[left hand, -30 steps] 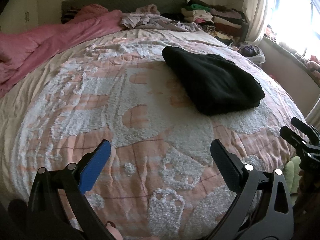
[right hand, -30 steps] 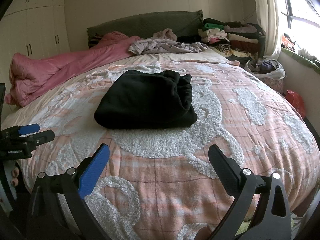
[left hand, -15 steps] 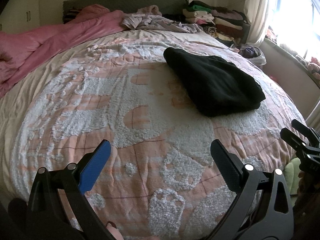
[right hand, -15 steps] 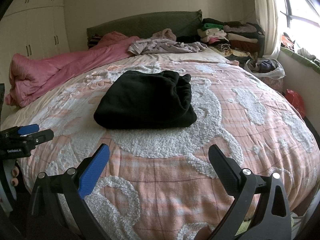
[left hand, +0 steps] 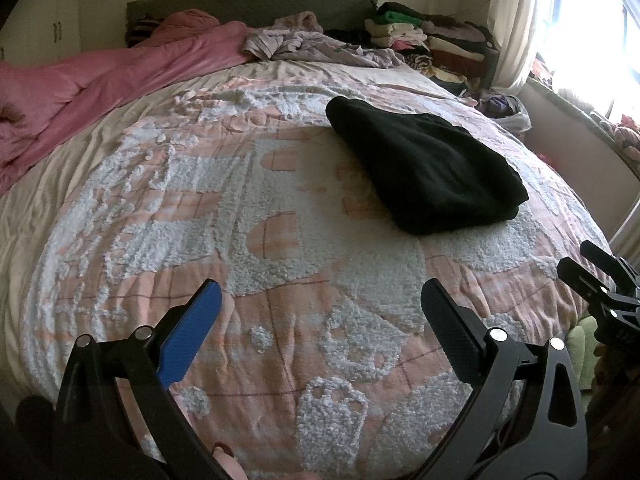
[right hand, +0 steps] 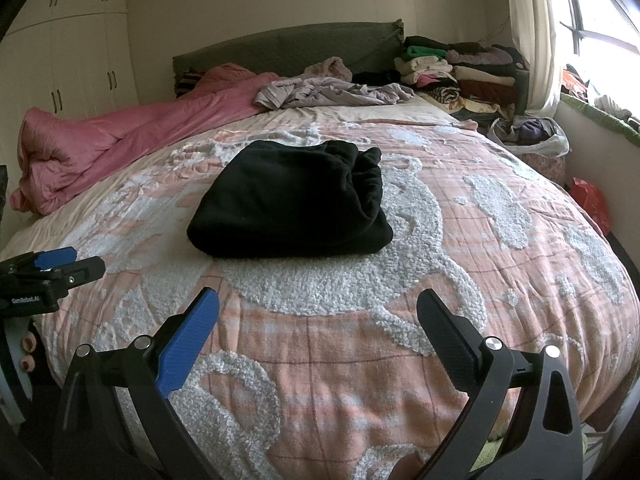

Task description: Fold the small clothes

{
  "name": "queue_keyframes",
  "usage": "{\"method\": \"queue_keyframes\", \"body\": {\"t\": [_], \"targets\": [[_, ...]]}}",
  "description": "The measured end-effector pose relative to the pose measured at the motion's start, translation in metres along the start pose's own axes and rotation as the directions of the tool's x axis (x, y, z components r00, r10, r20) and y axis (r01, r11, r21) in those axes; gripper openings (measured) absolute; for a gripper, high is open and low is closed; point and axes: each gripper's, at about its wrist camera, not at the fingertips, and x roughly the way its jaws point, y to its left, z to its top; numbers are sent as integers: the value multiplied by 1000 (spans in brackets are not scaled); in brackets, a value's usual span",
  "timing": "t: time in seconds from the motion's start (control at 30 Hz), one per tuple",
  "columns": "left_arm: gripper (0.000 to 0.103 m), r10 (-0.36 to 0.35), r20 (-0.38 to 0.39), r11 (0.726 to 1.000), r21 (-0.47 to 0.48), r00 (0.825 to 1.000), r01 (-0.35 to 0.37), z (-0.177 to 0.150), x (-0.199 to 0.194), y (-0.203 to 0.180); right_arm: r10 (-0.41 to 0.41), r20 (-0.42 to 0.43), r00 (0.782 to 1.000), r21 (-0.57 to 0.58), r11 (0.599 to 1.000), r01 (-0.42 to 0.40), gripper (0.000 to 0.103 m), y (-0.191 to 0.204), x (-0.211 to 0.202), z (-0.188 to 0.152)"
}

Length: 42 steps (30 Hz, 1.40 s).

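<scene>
Black fleece-like garment (right hand: 292,200), already in a thick folded bundle, lies at centre frame in the right wrist view and upper right of centre in the left wrist view (left hand: 424,168), on the pink-and-white tufted bedspread (right hand: 400,300).

Risks, as judged:
- The bundle looks bulky and soft, with loose rolled layers showing on its right side. A pinch on the top layer only would likely peel the fold open.
- The tufted spread is loose. A low approach could snag it along with the garment.
- Dark cloth hides edges, so choosing a hem may go wrong.

Tools:
- Left gripper (left hand: 320,308), bottom of its frame: jaws spread wide, nothing between them, hovering over the spread near the foot of the bed.
- Right gripper (right hand: 318,312): likewise spread wide and empty, the garment well ahead of it and untouched.
</scene>
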Motion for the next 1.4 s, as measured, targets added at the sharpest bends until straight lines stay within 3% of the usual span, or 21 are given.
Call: {"method": "queue_keyframes", "body": {"t": [0.8,1.0,1.13,1.2,1.27,1.33,1.4], "targets": [[93,-40,-2,999,2,999,40,0,0,-4,-25,-12,1000,42,999,26,99,-11,1,-1],[94,14,-6,1000,-5,1000,-14,3,3,7,-69,13,997,179,982,66,99,-44,-7,4],[93,58,7,995,-86,998,-57,13,5,39,-163,78,984,363,923,124,98,-110,-30,18],[93,114,15,983,-150,993,-110,23,5,70,-232,117,966,460,874,154,98,-157,-49,25],[93,179,21,966,-194,984,-171,33,5,99,-343,134,930,556,803,216,98,-209,-74,28],[93,277,-2,925,-271,961,-267,43,7,146,-516,131,846,623,707,335,98,-262,-109,24],[93,352,-32,880,-329,935,-343,50,9,196,-666,79,742,669,587,456,98,-306,-143,10]]}}
